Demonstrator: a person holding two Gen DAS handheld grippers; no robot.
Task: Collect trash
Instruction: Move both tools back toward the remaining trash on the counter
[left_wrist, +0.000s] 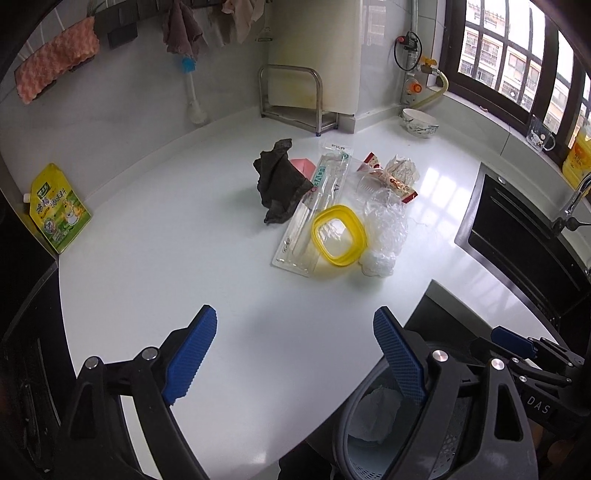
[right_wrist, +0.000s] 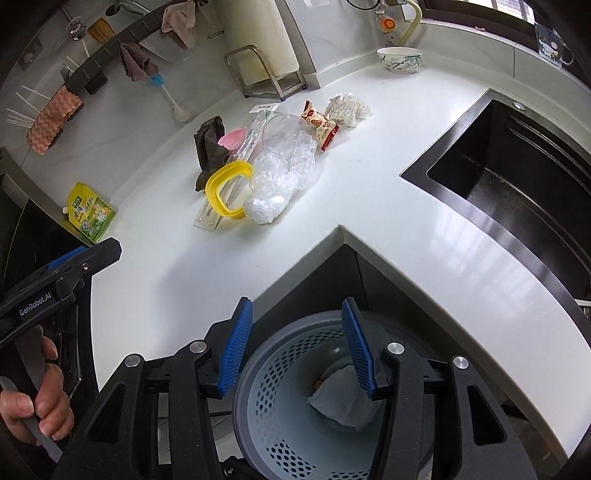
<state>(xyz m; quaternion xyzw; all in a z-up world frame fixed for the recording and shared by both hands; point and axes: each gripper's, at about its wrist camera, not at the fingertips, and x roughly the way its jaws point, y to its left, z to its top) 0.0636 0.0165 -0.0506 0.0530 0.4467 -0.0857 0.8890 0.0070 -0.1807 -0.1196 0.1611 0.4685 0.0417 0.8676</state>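
A pile of trash lies on the white counter: a dark rag, a clear toothbrush pack, a yellow lid ring, crumpled clear plastic, a red snack wrapper and a crumpled paper wad. The pile also shows in the right wrist view, with the yellow ring and clear plastic. My left gripper is open and empty, above the counter's near part. My right gripper is open and empty above a blue-grey perforated bin holding a white tissue.
A black sink lies at the right. A patterned bowl and a metal rack stand at the back. A yellow-green pouch leans at the left wall. Cloths and a sponge hang above.
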